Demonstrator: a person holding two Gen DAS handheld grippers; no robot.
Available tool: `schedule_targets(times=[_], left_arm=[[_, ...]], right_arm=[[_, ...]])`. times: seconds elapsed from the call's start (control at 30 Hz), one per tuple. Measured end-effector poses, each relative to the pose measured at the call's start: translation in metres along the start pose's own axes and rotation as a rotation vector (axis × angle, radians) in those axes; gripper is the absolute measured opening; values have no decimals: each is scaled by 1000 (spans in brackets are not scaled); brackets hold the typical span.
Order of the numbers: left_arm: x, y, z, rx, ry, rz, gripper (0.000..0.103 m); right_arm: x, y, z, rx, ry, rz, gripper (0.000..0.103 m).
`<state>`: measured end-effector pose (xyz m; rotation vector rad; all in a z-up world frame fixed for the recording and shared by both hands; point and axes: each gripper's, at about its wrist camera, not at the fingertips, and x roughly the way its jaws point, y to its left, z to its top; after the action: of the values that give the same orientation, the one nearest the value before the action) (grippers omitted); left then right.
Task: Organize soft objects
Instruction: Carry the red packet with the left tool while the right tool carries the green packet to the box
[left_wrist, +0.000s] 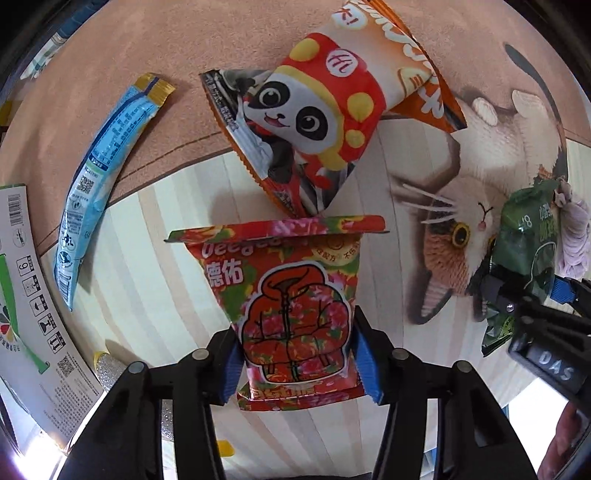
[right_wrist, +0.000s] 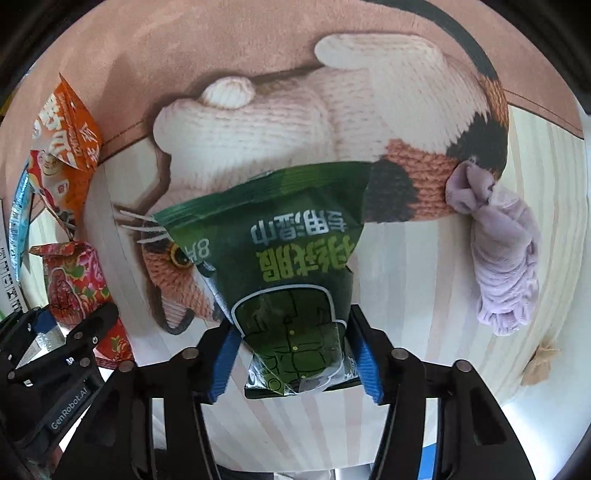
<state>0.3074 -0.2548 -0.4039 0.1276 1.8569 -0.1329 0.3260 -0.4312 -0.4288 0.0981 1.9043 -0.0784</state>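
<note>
My left gripper (left_wrist: 295, 363) is shut on a red floral wipes pack (left_wrist: 291, 295), held above the mat. My right gripper (right_wrist: 295, 363) is shut on a green wipes pack (right_wrist: 284, 251); it also shows at the right of the left wrist view (left_wrist: 524, 251). A panda plush (left_wrist: 325, 99) lies on an orange snack bag (left_wrist: 406, 55) beyond the red pack. A blue-white sachet (left_wrist: 99, 173) lies to the left. A crumpled lilac cloth (right_wrist: 506, 251) lies on the mat to the right of the green pack.
The surface is a printed mat with a knitted cat picture (right_wrist: 280, 110). A white cardboard box (left_wrist: 26, 306) stands at the left edge. The left gripper and red pack show at the left of the right wrist view (right_wrist: 74, 288).
</note>
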Motion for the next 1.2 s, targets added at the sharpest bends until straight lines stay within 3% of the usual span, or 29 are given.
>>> schedule_targets(times=[0.2, 0.27, 0.33, 0.5, 0.63, 0.83, 0.9, 1.07, 1.2], left_arm=[[-1, -12, 3, 16, -39, -5, 44], [-5, -14, -1, 23, -70, -4, 43], [-15, -11, -12, 30, -101, -1, 42], [-54, -2, -38, 39, -190, -53, 42], [-102, 28, -69, 46, -281, -127, 42], [-170, 125, -109, 25, -418, -156, 42], [-185, 170, -124, -3, -439, -149, 42], [-189, 286, -140, -84, -444, -108, 42], [-173, 374, -146, -164, -416, -40, 42]], right_arm=[[8, 10, -5, 26, -13, -8, 63], [6, 9, -9, 32, -35, -10, 46], [3, 10, -16, 42, -55, -23, 41], [-24, 19, -43, 57, -106, 8, 38], [-62, 42, -74, 54, -181, 75, 38], [-136, 116, -129, -1, -318, 185, 38], [-152, 160, -148, -38, -351, 214, 38], [-187, 279, -156, -150, -380, 289, 38], [-179, 383, -160, -221, -352, 310, 38]])
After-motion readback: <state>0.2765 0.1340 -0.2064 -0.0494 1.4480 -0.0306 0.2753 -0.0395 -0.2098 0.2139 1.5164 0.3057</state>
